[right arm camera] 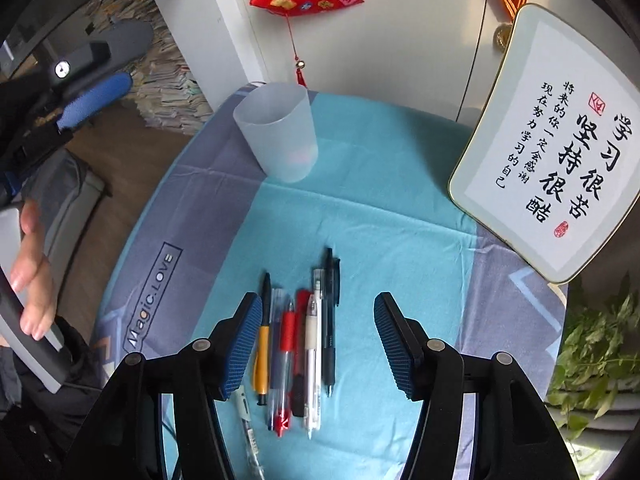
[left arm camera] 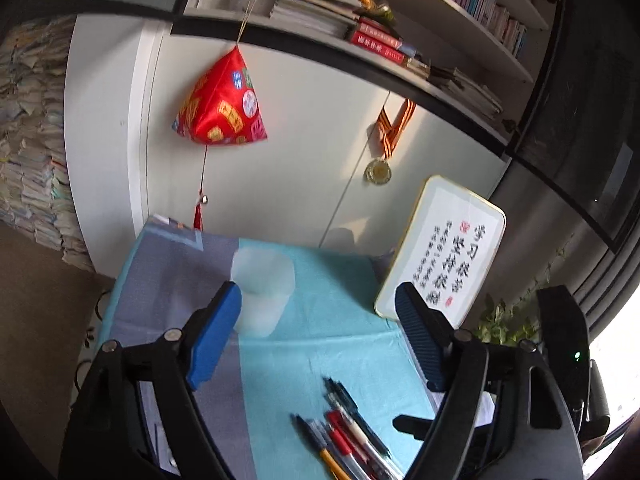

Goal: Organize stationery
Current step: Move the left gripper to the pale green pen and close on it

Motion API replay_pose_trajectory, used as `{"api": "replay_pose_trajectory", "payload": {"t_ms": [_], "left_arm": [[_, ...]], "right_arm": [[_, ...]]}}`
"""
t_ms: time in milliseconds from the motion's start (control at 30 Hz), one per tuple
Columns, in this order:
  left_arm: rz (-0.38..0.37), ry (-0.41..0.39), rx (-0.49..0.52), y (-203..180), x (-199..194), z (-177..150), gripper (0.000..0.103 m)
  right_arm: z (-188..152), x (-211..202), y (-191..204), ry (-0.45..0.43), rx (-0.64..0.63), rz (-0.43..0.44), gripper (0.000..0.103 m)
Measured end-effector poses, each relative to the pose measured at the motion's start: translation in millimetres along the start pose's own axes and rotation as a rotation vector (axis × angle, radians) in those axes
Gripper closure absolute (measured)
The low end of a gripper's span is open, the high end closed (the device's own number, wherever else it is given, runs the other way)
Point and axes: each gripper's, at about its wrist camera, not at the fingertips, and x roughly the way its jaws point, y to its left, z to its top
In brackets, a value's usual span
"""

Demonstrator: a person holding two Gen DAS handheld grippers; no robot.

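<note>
Your right gripper [right arm camera: 316,344] hangs spread wide over the pens [right arm camera: 298,344], which lie side by side near the bench's [right arm camera: 400,220] front edge. Your left gripper [left arm camera: 320,332] is also spread, holding nothing. The frosted cup [right arm camera: 280,132] stands upright toward the back edge.

White cabinet doors [left arm camera: 280,152] rise behind the desk [right arm camera: 360,216] under a loaded bookshelf [left arm camera: 400,44]; stacked papers [left arm camera: 32,140] stand left, brown floor [right arm camera: 120,168] below.
</note>
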Motion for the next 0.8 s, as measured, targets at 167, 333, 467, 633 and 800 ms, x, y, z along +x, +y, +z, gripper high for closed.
{"api": "replay_pose_trajectory", "payload": {"t_ms": [167, 333, 467, 633, 800], "left_arm": [[0.035, 0.088, -0.045, 0, 2, -55, 0.025], [0.082, 0.143, -0.086, -8, -2, -92, 0.025], [0.206, 0.198, -0.08, -12, -11, -110, 0.025], [0.222, 0.312, -0.117, -5, -16, -142, 0.026], [0.25, 0.408, -0.139, -7, -2, -166, 0.03]], "right_arm": [[-26, 7, -12, 0.04, 0.098, -0.058, 0.043], [-31, 13, -27, 0.074, 0.204, -0.107, 0.043], [-41, -5, -32, 0.043, 0.26, -0.096, 0.043], [-62, -13, -33, 0.027, 0.305, -0.072, 0.043], [-69, -19, -29, -0.002, 0.304, -0.048, 0.043]]}}
